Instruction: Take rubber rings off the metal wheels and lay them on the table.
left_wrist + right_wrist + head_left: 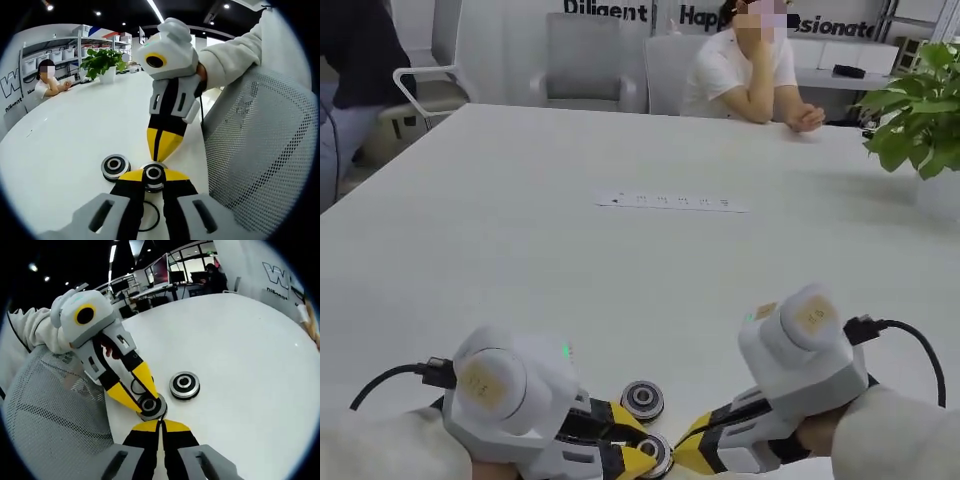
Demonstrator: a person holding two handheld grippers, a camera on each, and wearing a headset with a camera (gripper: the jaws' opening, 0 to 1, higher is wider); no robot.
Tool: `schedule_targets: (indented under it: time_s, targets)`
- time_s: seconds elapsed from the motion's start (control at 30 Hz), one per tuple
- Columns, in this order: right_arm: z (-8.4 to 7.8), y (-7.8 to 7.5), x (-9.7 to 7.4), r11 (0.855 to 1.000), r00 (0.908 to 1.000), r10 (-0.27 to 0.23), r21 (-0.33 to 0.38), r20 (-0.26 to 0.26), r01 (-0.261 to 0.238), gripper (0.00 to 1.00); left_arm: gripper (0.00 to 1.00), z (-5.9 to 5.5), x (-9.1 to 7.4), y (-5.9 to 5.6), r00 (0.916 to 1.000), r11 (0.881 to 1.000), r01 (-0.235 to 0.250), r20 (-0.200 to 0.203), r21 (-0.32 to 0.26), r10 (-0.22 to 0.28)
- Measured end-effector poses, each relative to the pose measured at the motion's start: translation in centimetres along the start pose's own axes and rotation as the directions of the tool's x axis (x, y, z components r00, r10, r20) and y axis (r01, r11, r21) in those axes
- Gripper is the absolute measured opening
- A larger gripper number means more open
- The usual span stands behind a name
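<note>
Head view: a white table (520,220) spreads ahead. A person (745,75) sits at its far side, a plant (918,110) stands at the far right, and a flat strip (670,202) lies mid-table. In the left gripper view a mesh chair (255,145) stands just beside the table's near edge.

Both tools lie low at that edge, pointing inward at each other. The left tool (153,174) has its yellow jaws closed partway around a wheel (153,181), one jaw on each side, and the wheel rests flat on the table. The right tool (161,149) comes in from the opposite side with its jaws pressed together and nothing visible between them. Its tip sits just beside the wheel's rim, and I cannot tell whether it touches.

In the right gripper view the wheel (151,406) lies between the right tool (160,424) and the left tool's two jaws.

A second wheel (115,166) lies flat on the table near the first, apart from both tools, with a black band around its outside. A thin black ring (159,217) lies loose on the table under the left tool.
</note>
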State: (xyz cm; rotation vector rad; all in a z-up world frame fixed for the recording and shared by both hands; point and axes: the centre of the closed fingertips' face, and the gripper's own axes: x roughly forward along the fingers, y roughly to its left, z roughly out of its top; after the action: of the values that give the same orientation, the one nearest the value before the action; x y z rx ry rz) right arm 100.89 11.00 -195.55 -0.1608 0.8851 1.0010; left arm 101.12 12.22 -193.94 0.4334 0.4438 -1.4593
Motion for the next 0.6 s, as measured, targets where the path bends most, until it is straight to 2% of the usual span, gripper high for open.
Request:
schedule_targets:
  time_s: [0.3, 0.6]
  targets:
    - [0.76, 0.14, -0.31, 0.998, 0.999, 0.015, 0.053, 0.042, -0.017, 0.0, 0.08, -0.07, -0.03, -0.02, 1.0, 1.0, -0.001, -0.004, 0.002, 0.001]
    - [0.76, 0.23, -0.26, 0.999, 0.9993, 0.008, 0.044, 0.035, -0.01, 0.0, 0.08, -0.08, -0.05, -0.05, 1.0, 1.0, -0.001, 0.003, 0.004, 0.001]
